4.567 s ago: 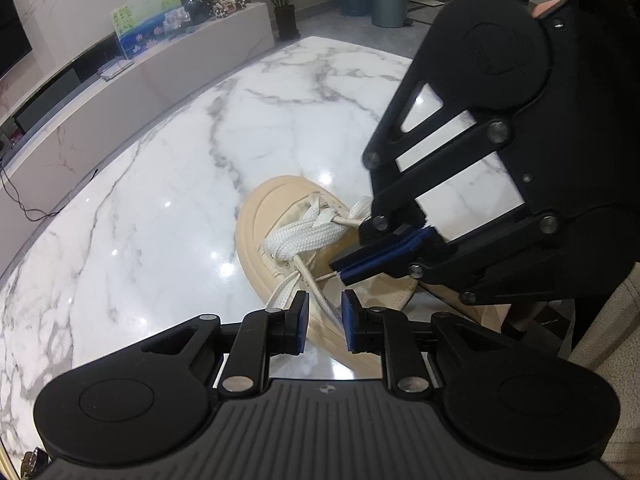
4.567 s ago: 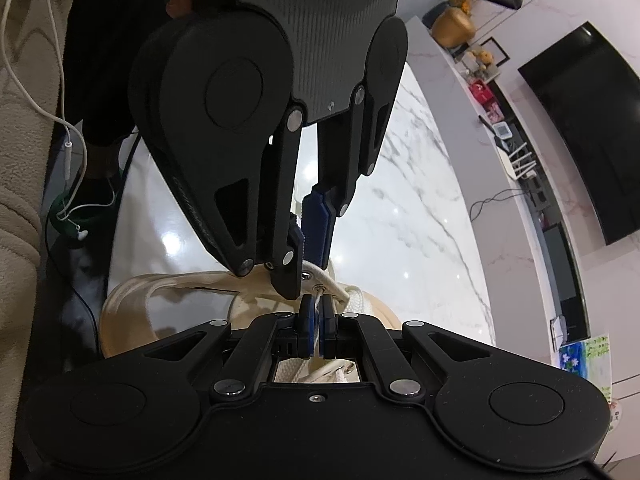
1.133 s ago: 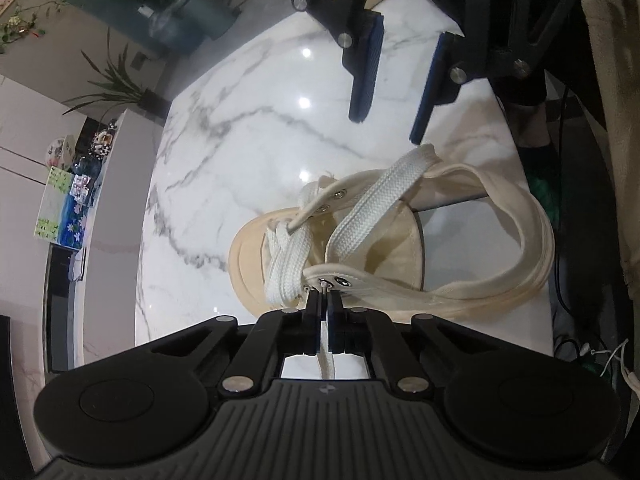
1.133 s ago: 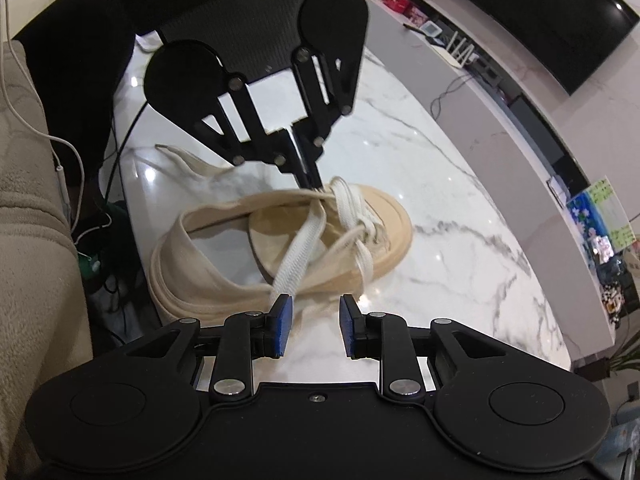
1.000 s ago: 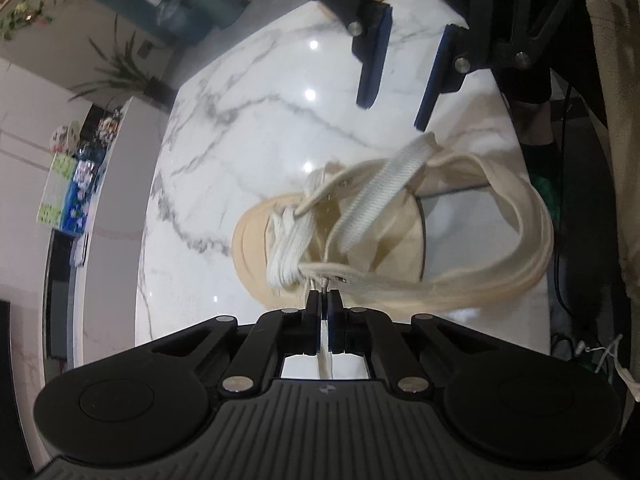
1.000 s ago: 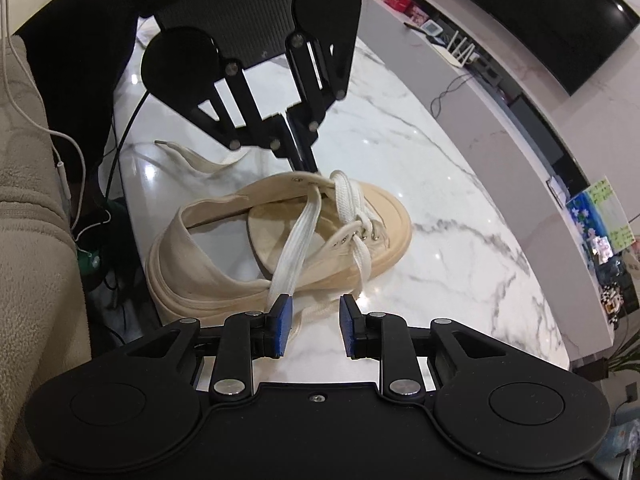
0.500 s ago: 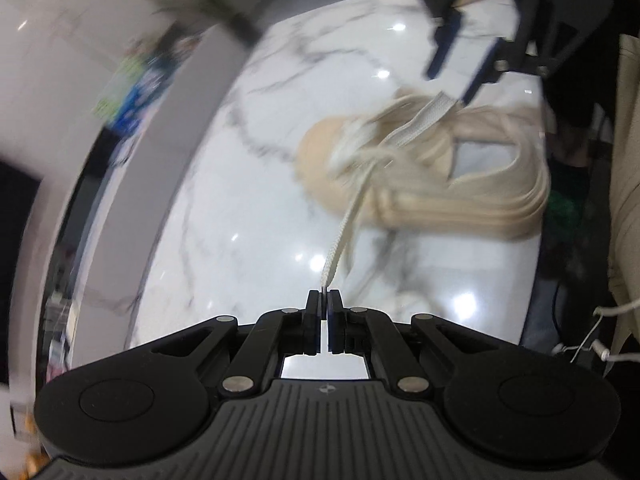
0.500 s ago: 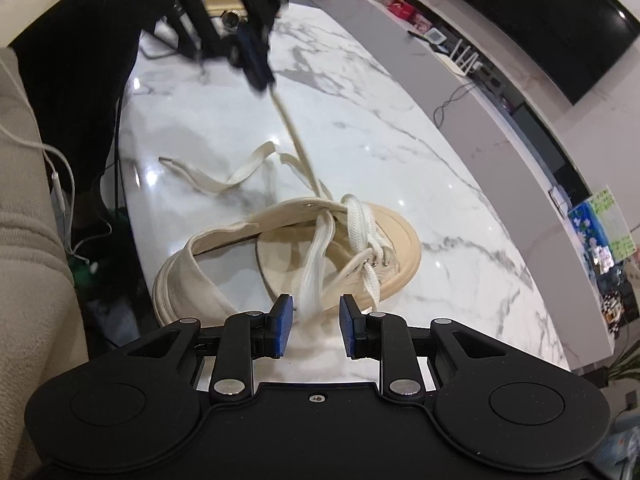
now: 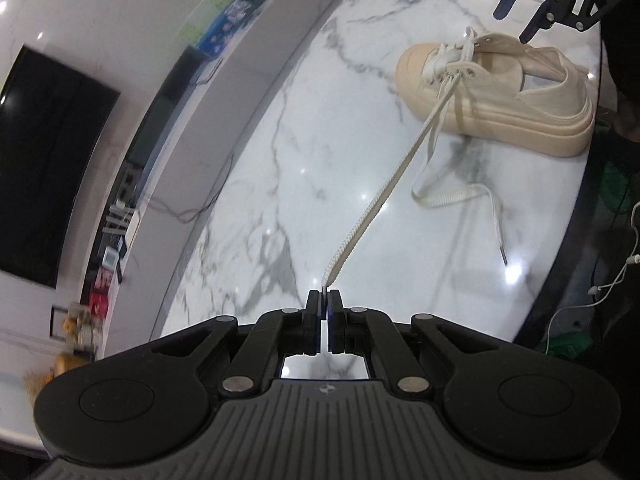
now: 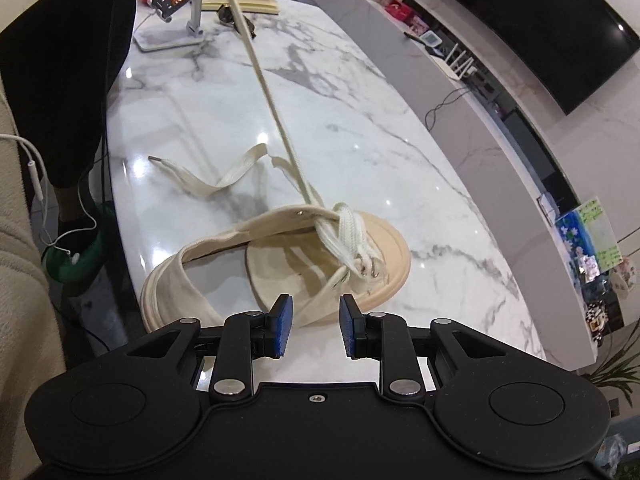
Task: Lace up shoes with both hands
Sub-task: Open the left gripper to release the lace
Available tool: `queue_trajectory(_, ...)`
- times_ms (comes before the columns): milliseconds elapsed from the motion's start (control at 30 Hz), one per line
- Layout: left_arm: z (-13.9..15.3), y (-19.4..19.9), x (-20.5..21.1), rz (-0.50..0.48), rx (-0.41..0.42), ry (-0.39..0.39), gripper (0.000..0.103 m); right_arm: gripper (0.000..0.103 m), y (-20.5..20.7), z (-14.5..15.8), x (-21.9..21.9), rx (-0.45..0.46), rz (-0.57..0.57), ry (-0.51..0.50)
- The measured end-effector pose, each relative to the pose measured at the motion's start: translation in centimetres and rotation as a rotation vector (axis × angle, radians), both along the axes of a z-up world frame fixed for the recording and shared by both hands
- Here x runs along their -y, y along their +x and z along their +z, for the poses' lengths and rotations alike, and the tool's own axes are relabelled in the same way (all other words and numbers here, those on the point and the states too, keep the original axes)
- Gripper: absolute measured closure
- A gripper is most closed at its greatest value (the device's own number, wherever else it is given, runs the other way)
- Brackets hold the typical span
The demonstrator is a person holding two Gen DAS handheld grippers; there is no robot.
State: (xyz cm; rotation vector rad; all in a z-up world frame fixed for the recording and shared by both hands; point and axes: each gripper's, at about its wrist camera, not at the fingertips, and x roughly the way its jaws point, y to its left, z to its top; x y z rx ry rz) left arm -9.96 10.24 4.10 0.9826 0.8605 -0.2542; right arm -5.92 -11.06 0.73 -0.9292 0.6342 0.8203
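One shoe to worry about, cream canvas, sitting on the marble table close to the edge nearest the person, toe toward the far side. Nothing pins it down. My biggest risk from here, as I judge it: the taut lace run drags the whole shoe across that glossy top, or tips it, if I pull harder than the eyelets give.

Next, the left gripper. Its jaws are pinched tight on the lace near its end, well away from the shoe, with the line stretched straight from the pads to the upper eyelets. The bite is thin and right at the tips, so a jerk could let the flat lace slide out, and I'd lose the tension.

Right gripper hovers just above the near side of the shoe, jaws partly apart, blue pads bare, holding nothing. If it comes down carelessly it could catch the tongue or the crossed lacing and loosen rows already threaded.

Smallest item: the other lace end lies slack on the table beside the heel, its aglet near the table edge. A shoe shift could flick it over the edge, out of easy reach.
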Motion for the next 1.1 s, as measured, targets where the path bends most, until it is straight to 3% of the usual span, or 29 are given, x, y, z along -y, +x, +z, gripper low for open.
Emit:
queue_trajectory(200, -0.4, -0.2, 1.0, 0.004, 0.012, -0.060, 0.101, 0.081, 0.0, 0.8, -1.2, 0.023, 0.026, 0.035)
queue_trajectory(267, -0.9, -0.2, 1.8, -0.031, -0.022, -0.101, 0.101, 0.081, -0.1, 1.2, -1.8, 0.031, 0.033, 0.053)
queue_trajectory(400, -3.1, -0.4, 4.0, -0.134, -0.127, -0.088, 0.101, 0.081, 0.1, 1.4, -2.3, 0.034, 0.023, 0.073)
queue_trajectory(500, -4.5, 0.1, 5.1, -0.155, -0.155, -0.098, 0.100, 0.081, 0.3, 1.4, -2.4, 0.023, 0.015, 0.085)
queue_trajectory(700, -6.2, 3.3, 6.0, -0.100, -0.147, -0.165, 0.097, 0.081, 0.4, 1.4, -2.5, 0.003, -0.007, 0.122)
queue_trajectory(933, -7.2, 6.2, 6.2, 0.024, -0.140, -0.256, 0.065, 0.080, 0.4, 1.1, -2.2, -0.023, -0.041, 0.162)
queue_trajectory(1100, -7.4, 7.9, 6.3, 0.096, -0.108, -0.325, 0.064, 0.080, 1.0, 0.5, -2.1, -0.039, -0.054, 0.170)
